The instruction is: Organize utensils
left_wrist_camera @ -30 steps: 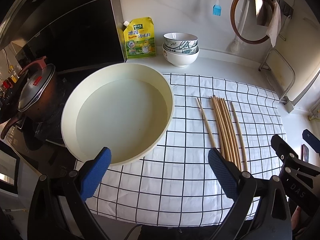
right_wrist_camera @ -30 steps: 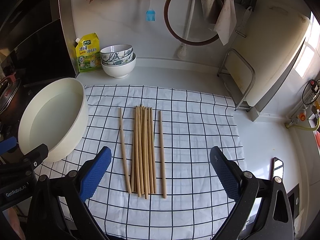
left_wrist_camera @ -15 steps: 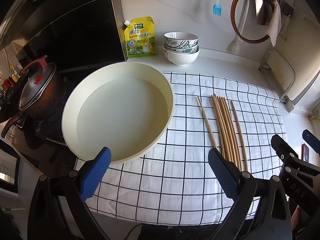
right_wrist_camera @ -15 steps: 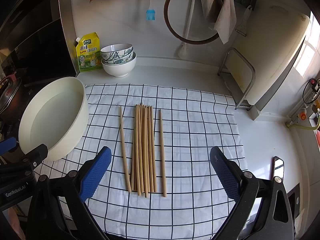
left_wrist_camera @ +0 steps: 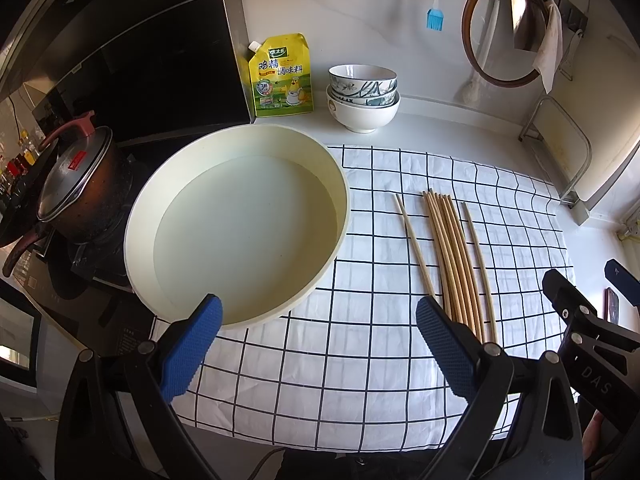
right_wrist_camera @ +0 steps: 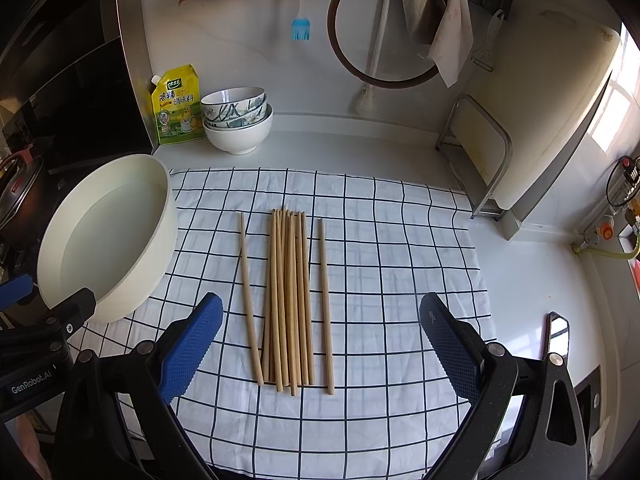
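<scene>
Several wooden chopsticks (right_wrist_camera: 289, 300) lie side by side on a white black-grid cloth (right_wrist_camera: 380, 280); they also show in the left wrist view (left_wrist_camera: 452, 256). A single stick (right_wrist_camera: 250, 300) lies left of the bundle and another (right_wrist_camera: 325, 304) lies right of it. A large cream round tray (left_wrist_camera: 240, 224) sits empty at the cloth's left edge, also in the right wrist view (right_wrist_camera: 108, 236). My right gripper (right_wrist_camera: 320, 348) is open and empty, above the near ends of the chopsticks. My left gripper (left_wrist_camera: 318, 348) is open and empty, near the tray's front rim.
Stacked bowls (left_wrist_camera: 363, 96) and a yellow seasoning pouch (left_wrist_camera: 282, 76) stand at the back wall. A lidded pot (left_wrist_camera: 80, 188) sits on the stove at left. A rack with a cutting board (right_wrist_camera: 532, 120) stands at right. A blue brush (right_wrist_camera: 301, 20) hangs on the wall.
Both views have shifted only slightly; the chopsticks and tray lie where they were. Both grippers stay open.
</scene>
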